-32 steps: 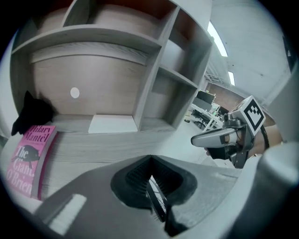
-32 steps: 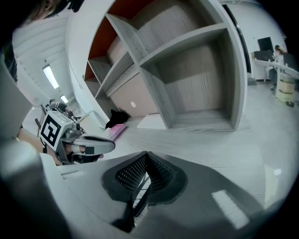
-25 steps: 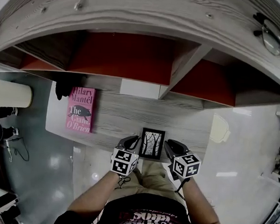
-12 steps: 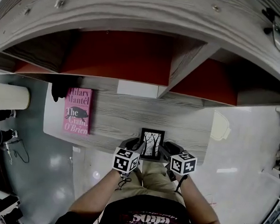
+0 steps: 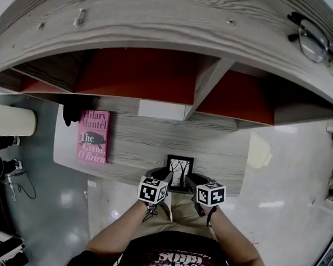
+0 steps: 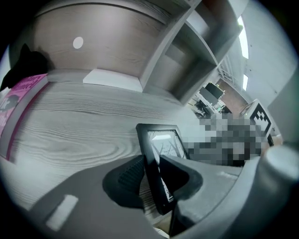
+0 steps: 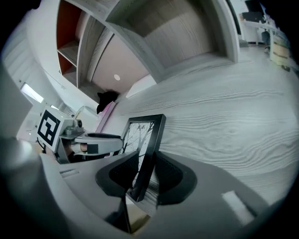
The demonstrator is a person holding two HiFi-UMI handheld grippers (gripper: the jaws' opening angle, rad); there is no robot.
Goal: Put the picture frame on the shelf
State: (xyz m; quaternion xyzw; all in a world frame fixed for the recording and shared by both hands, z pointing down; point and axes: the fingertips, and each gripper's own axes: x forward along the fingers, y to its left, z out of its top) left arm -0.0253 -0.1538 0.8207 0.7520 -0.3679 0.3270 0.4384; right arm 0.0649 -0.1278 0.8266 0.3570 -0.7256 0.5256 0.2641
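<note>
The picture frame (image 5: pixel 179 171) lies on the bench (image 5: pixel 143 139), right of the pink book (image 5: pixel 93 136) and closer to the person, with the left tool (image 5: pixel 163 176) pinching its left side and the right tool (image 5: pixel 192 179), whose jaws have just been closing, pinching its right side. I think both tools should squeeze gently and lift together so it stays level. Then it can go up to the shelf (image 5: pixel 142 72) beyond the pink book.
</note>
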